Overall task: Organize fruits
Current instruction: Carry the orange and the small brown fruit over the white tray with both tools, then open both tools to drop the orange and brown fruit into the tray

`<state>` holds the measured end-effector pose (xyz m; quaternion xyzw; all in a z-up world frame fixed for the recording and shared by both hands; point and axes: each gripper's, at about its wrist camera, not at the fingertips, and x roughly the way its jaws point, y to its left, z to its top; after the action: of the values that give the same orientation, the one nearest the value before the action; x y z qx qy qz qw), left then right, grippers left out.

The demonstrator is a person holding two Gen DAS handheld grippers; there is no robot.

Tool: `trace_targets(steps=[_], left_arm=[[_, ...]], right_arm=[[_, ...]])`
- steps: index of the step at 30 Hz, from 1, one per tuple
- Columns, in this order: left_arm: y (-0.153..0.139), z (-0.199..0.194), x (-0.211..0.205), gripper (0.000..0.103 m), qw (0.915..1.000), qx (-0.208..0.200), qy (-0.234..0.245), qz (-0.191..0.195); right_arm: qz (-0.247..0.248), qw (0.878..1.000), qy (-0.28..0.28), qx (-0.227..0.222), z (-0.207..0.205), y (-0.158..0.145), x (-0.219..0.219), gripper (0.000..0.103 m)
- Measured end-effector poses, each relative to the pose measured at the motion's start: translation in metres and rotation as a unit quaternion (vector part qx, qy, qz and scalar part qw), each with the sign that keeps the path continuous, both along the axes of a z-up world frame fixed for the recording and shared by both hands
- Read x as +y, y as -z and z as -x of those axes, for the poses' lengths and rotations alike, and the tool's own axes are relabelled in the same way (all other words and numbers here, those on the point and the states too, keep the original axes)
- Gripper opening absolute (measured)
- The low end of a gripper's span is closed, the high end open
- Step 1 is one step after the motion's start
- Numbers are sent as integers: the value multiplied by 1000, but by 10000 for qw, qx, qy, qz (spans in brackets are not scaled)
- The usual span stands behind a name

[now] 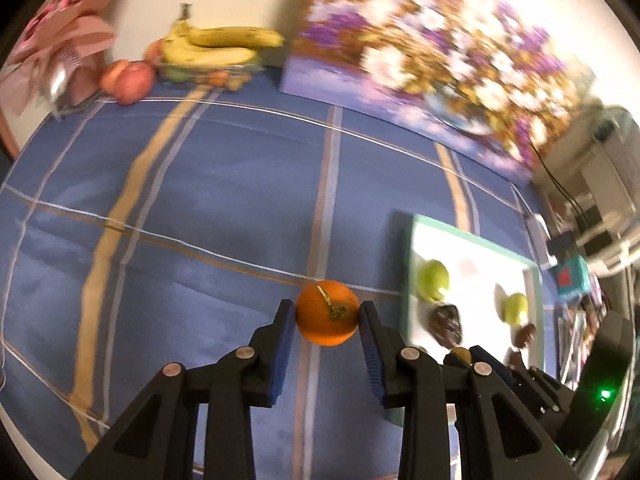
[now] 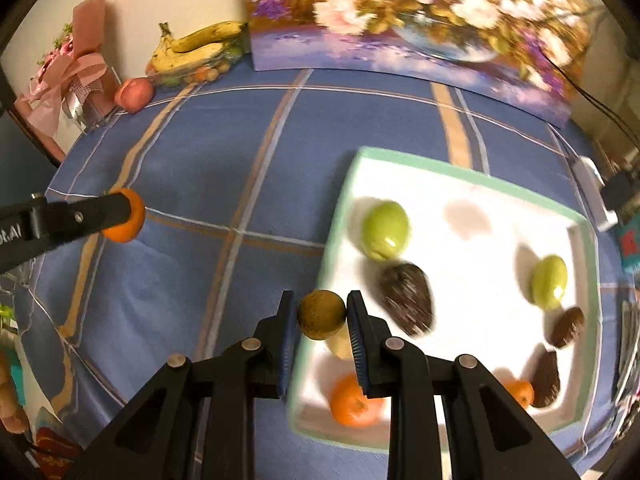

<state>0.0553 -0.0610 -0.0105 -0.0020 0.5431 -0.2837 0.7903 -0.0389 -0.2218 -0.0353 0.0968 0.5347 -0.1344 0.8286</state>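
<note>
Tablecloth mid is open – tray rt, painting & bananas block back.

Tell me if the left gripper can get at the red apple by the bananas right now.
Probably not yet: the left gripper is shut on an orange, so its jaws are occupied. The blue tablecloth toward the red apple looks bare.

an orange and a round brown fruit each sit clamped above the tablecloth.
</note>
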Motion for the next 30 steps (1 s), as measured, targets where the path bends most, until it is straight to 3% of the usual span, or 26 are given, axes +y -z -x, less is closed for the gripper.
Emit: trace_targets(steps=[3,12,20,30], left_arm=[[1,19,-25,35,9995,39,324,-26],[21,67,-80,35,9925,139,1128,-442],[44,80,-95,35,9879,271,1307,-791],[45,85,-100,37,9875,194,1327,-834]], right_arm=[[115,9996,202,164,21,2,-16,27],[-147,9968,643,455,73,14,-58,27],[-381,9947,801,520,98,21,-76,27],[-583,9931,864,531,105,28,-84,27]])
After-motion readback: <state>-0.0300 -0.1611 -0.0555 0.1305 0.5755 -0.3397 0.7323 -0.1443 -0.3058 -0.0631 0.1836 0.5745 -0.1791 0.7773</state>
